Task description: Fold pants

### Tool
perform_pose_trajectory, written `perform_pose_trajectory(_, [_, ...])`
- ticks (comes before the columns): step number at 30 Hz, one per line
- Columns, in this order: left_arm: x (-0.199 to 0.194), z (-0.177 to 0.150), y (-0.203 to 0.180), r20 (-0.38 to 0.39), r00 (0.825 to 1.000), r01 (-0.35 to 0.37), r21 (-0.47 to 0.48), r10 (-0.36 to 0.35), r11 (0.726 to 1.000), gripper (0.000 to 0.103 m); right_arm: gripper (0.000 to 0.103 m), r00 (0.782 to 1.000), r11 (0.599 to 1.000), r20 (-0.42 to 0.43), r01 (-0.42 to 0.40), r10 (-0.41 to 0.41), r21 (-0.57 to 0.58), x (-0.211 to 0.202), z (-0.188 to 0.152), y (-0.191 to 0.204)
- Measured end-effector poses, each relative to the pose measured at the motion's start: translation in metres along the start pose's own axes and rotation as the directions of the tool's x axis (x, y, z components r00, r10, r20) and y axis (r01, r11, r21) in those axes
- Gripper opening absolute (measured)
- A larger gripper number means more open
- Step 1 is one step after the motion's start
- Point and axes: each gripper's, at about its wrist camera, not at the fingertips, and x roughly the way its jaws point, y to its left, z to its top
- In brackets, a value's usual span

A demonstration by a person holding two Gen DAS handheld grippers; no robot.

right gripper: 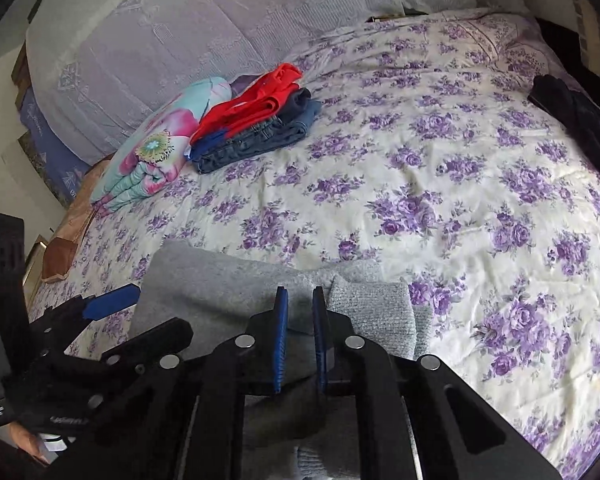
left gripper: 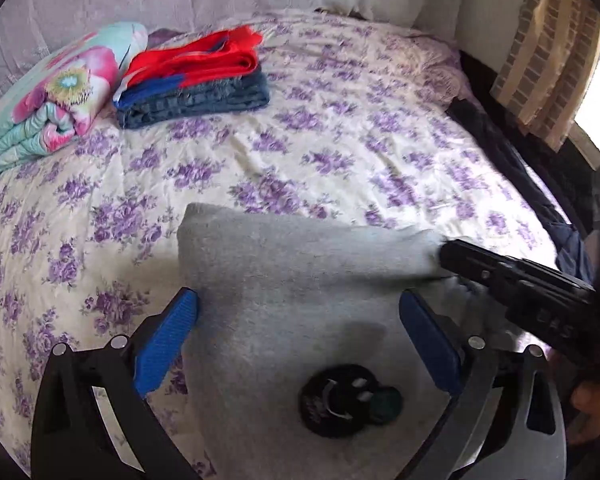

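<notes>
The grey pants (left gripper: 300,264) are lying partly folded on the floral bedspread (left gripper: 340,140), well in front of the folded clothes stack (left gripper: 196,80). The left gripper (left gripper: 300,332) is hovering over the pants with its jaws spread wide, gripping nothing. The right gripper (right gripper: 300,320) is sitting nearly closed at the pants' ribbed edge, though whether it is pinching fabric I cannot tell. If it is holding just 1 thin layer, the fold is likely to slip or bunch when lifted.

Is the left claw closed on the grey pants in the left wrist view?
No: the left claw stands wide open, its blue fingers spread apart on either side of the grey pants, not pinching them.
</notes>
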Motion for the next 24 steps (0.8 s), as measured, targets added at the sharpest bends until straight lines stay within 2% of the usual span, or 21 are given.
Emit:
perform_pose_trajectory(1, [0.016,0.001,0.007,-0.039,0.999,-0.026,-0.021,0.025,0.999,0.099,0.0,1.0,0.999,-0.012,-0.028,0.028,0.032,0.006,0.0,-0.01])
perform_pose_trajectory(2, [0.029,0.0,0.018,-0.089,0.995,0.043,-0.077,-0.05,0.996,0.099,0.0,0.998,0.997,-0.026,-0.052,0.054,0.059,0.012,-0.001,-0.017])
perform_pose_trajectory(4, [0.043,-0.005,0.044,-0.141,0.967,0.177,-0.229,-0.212,0.957,0.099,0.0,0.996,0.993,-0.021,-0.09,0.092,0.076,0.015,-0.004,-0.021])
perform_pose_trajectory(5, [0.045,-0.006,0.049,-0.158,0.956,0.204,-0.253,-0.249,0.945,0.099,0.0,0.995,0.992,-0.021,-0.096,0.097,0.076,0.012,-0.004,-0.02])
perform_pose_trajectory(6, [0.043,-0.008,0.051,-0.168,0.95,0.216,-0.248,-0.262,0.944,0.099,0.0,0.994,0.991,-0.019,-0.107,0.108,0.077,0.007,-0.005,-0.018])
perform_pose_trajectory(8, [0.03,-0.011,0.053,-0.161,0.959,0.197,-0.208,-0.232,0.958,0.099,0.012,0.988,0.984,0.008,-0.157,0.157,0.089,-0.011,-0.009,-0.016])
perform_pose_trajectory(9, [0.02,-0.014,0.054,-0.148,0.969,0.17,-0.183,-0.198,0.968,0.099,0.049,0.986,0.983,0.027,-0.167,0.165,0.082,-0.023,-0.012,-0.015])
perform_pose_trajectory(10, [0.01,-0.018,0.056,-0.133,0.975,0.156,-0.157,-0.177,0.975,0.098,0.088,0.989,0.988,0.063,-0.139,0.135,0.065,-0.039,-0.017,-0.014])
perform_pose_trajectory(11, [0.002,-0.021,0.058,-0.126,0.978,0.146,-0.142,-0.164,0.979,0.098,0.098,0.992,0.996,0.109,-0.075,0.07,0.045,-0.056,-0.022,-0.012])
perform_pose_trajectory(12, [-0.006,-0.025,0.062,-0.124,0.981,0.134,-0.139,-0.152,0.981,0.098,0.1,0.988,0.999,0.153,-0.029,0.026,0.017,-0.072,-0.028,-0.01])
perform_pose_trajectory(13, [-0.013,-0.03,0.065,-0.122,0.981,0.135,-0.142,-0.152,0.981,0.098,0.1,0.986,1.0,0.165,-0.016,0.017,-0.011,-0.082,-0.033,-0.01])
perform_pose_trajectory(15, [-0.022,-0.039,0.074,-0.125,0.978,0.147,-0.146,-0.166,0.978,0.098,0.1,0.992,1.0,0.128,-0.017,0.019,-0.017,-0.087,-0.041,-0.017])
perform_pose_trajectory(17, [-0.026,-0.049,0.079,-0.119,0.978,0.153,-0.163,-0.173,0.975,0.098,0.1,0.999,1.0,0.054,-0.007,0.006,0.028,-0.076,-0.048,-0.028])
perform_pose_trajectory(18, [-0.025,-0.054,0.081,-0.126,0.974,0.163,-0.178,-0.187,0.97,0.098,0.1,1.0,0.999,0.023,-0.019,0.018,0.043,-0.068,-0.052,-0.032])
perform_pose_trajectory(21, [-0.013,-0.061,0.079,-0.156,0.956,0.207,-0.232,-0.247,0.95,0.098,0.1,0.992,0.984,-0.012,-0.124,0.127,0.13,-0.046,-0.06,-0.043])
perform_pose_trajectory(24, [-0.009,-0.064,0.077,-0.149,0.957,0.203,-0.267,-0.248,0.942,0.098,0.1,0.977,0.953,-0.027,-0.202,0.213,0.227,-0.028,-0.063,-0.054])
